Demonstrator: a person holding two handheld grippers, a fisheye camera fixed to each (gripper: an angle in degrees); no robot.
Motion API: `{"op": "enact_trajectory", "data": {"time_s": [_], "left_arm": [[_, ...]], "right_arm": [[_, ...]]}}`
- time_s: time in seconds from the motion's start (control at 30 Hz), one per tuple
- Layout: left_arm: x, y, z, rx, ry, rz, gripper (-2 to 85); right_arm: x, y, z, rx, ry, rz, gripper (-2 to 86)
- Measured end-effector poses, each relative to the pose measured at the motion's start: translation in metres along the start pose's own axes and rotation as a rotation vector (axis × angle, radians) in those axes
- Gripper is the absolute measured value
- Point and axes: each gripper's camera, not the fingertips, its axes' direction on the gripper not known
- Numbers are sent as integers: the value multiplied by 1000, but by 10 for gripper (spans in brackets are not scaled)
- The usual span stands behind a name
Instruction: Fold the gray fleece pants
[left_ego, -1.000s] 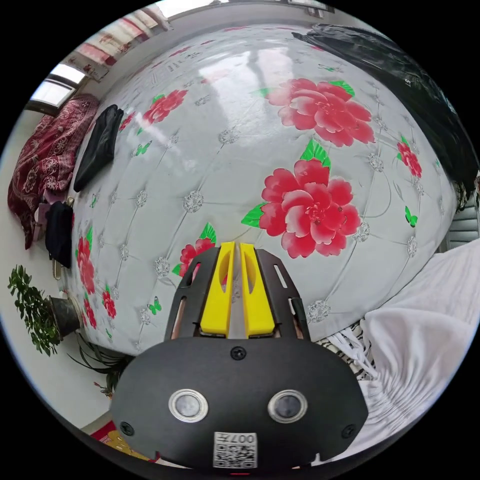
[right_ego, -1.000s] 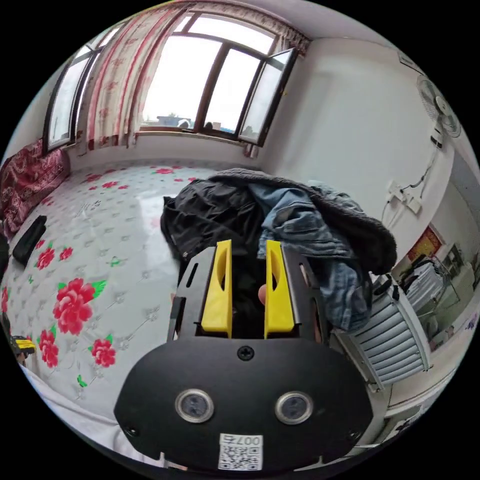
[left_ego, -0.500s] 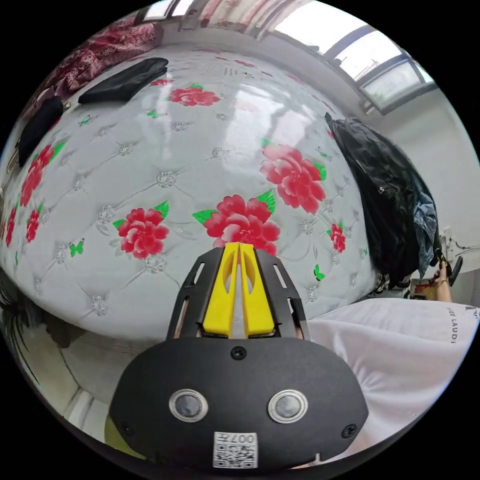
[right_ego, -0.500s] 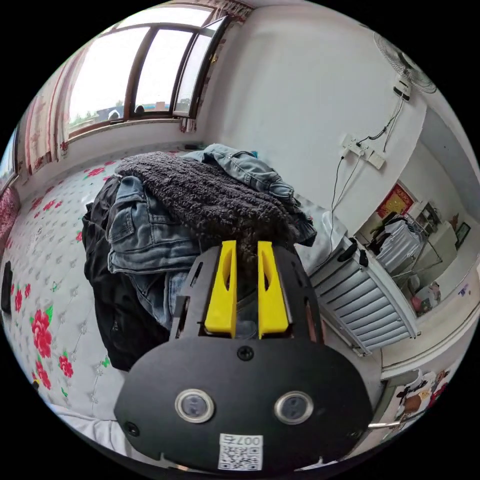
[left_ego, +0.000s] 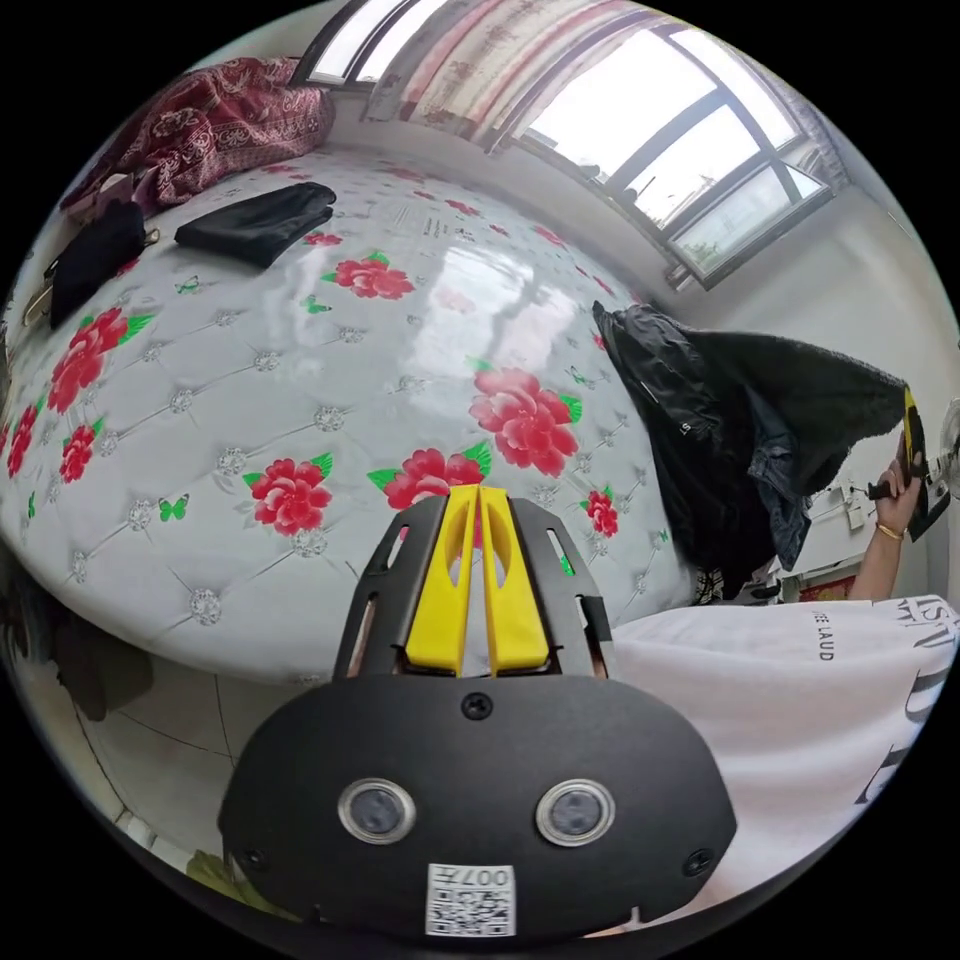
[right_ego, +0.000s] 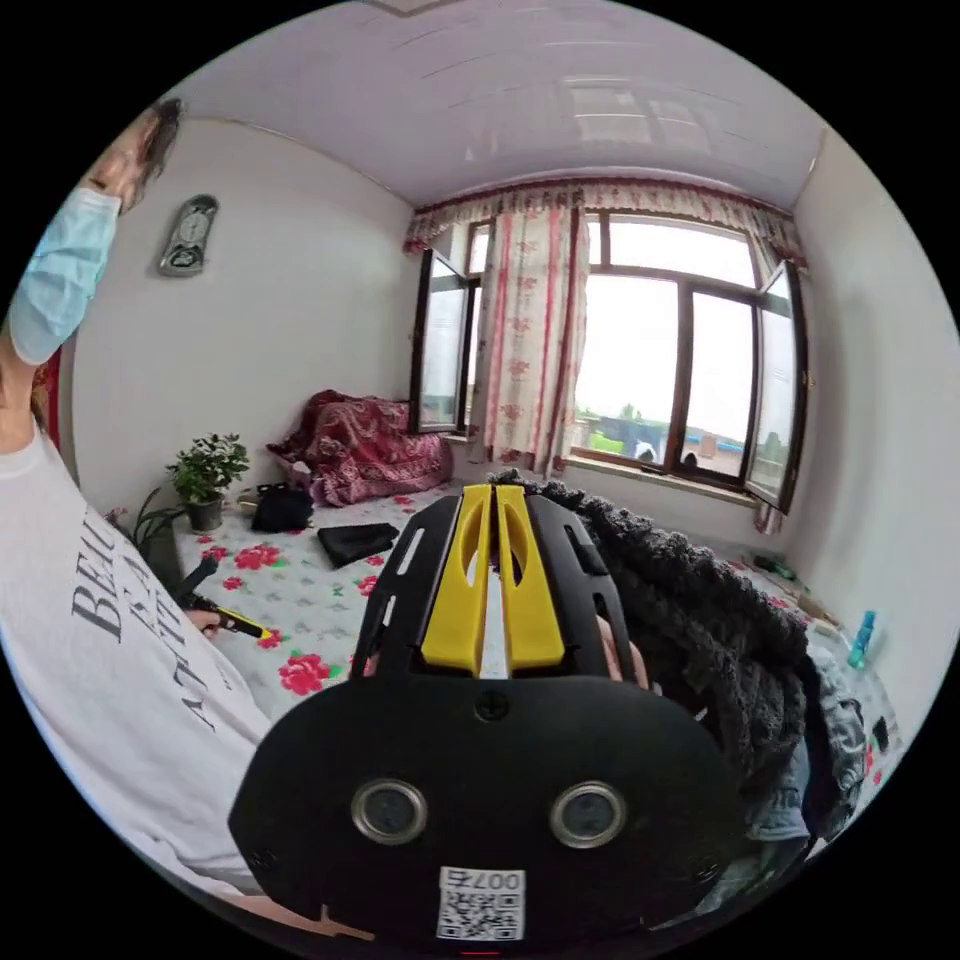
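The gray fleece pants (right_ego: 690, 620) hang off the tips of my right gripper (right_ego: 497, 488), which is shut on one edge of them. In the left gripper view, a hand holds that right gripper (left_ego: 908, 425) high at the right edge. The fleece pants (left_ego: 810, 400) stretch from it down to the clothes pile (left_ego: 690, 440). My left gripper (left_ego: 478, 490) is shut with nothing in it, hovering over the near edge of the floral bed cover (left_ego: 300, 400). The left gripper (right_ego: 238, 626) also shows low beside the person's white shirt (right_ego: 110, 680).
A black jacket (left_ego: 660, 380) and denim jeans (left_ego: 790, 505) make up the pile at the bed's right side. A folded black garment (left_ego: 255, 220) and a black bag (left_ego: 95, 255) lie on the far side, near a red blanket (left_ego: 220, 110). A potted plant (right_ego: 205, 475) stands by the wall.
My right gripper has shut on the fleece and lifted it up off the pile. Both cameras swung. The left gripper stayed shut.
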Motion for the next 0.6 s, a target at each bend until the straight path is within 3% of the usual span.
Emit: {"op": "enact_trajectory", "data": {"time_s": [0.07,0.2,0.27,0.33,0.4,0.47,0.6], "left_arm": [[3,-5,-18,38,15,34,-10],[-11,-10,-41,82,18,30,-10],[-38,-8,-50,82,2,-50,-9],[-69,-1,-56,74,-36,-158,-9],[-106,13,-68,77,-63,-295,-7],[-149,37,-88,105,-57,-419,0],[-180,60,-112,113,-90,-465,44]], "right_arm": [[-79,-9,48,0,-297,-101,0],[-190,4,140,-28,-795,-81,5],[-257,36,220,-182,-1047,26,17],[-295,67,264,-307,-1161,83,28],[-308,90,286,-383,-1141,119,39],[-294,115,305,-461,-944,154,52],[-266,192,338,-711,-565,203,74]]}}
